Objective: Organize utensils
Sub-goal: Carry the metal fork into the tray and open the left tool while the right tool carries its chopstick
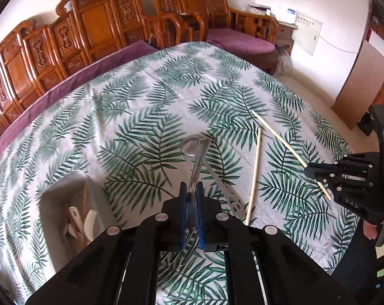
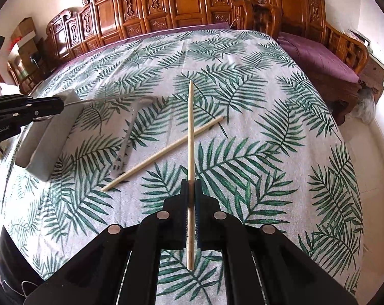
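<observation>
Gripping a fork (image 1: 197, 164) by its neck, the left gripper (image 1: 191, 193) holds it above the cloth (image 1: 131, 117), near the grey tray (image 2: 45, 137); the right gripper (image 2: 191, 190) pinches one chopstick (image 2: 190, 137) aloft, its mate (image 2: 166, 150) lying beside a spoon (image 1: 217, 178). That thin, long-levered stick could swivel or slip from the pads. Open cloth lies ahead, though the tray's rim could catch the tines.
</observation>
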A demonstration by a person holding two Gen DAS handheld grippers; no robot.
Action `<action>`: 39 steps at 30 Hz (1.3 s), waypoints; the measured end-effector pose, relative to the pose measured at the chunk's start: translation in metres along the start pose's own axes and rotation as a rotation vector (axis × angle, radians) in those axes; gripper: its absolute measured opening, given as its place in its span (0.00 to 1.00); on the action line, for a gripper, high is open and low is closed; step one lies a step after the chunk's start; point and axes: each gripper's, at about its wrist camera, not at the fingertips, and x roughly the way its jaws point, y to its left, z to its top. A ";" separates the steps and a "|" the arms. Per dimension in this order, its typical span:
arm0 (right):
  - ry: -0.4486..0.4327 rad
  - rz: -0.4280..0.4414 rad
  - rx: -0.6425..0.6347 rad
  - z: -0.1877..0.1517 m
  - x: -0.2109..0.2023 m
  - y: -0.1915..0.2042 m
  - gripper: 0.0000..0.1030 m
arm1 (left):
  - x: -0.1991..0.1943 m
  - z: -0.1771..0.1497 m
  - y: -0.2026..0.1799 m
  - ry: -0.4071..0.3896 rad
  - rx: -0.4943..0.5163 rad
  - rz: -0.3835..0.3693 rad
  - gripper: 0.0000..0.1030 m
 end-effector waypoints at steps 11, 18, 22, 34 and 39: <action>-0.044 0.048 -0.063 0.023 -0.014 0.048 0.06 | -0.045 -0.020 0.044 -0.046 -0.071 0.054 0.06; -0.040 0.077 -0.119 0.032 -0.012 0.086 0.06 | -0.060 -0.048 0.084 -0.043 -0.149 0.104 0.06; -0.037 0.094 -0.154 0.036 -0.012 0.109 0.06 | -0.062 -0.062 0.104 -0.031 -0.191 0.128 0.06; -0.019 0.126 -0.236 0.045 -0.007 0.159 0.06 | -0.044 -0.090 0.150 0.014 -0.298 0.180 0.06; -0.013 0.138 -0.260 0.050 -0.004 0.177 0.06 | -0.034 -0.091 0.158 0.021 -0.322 0.187 0.06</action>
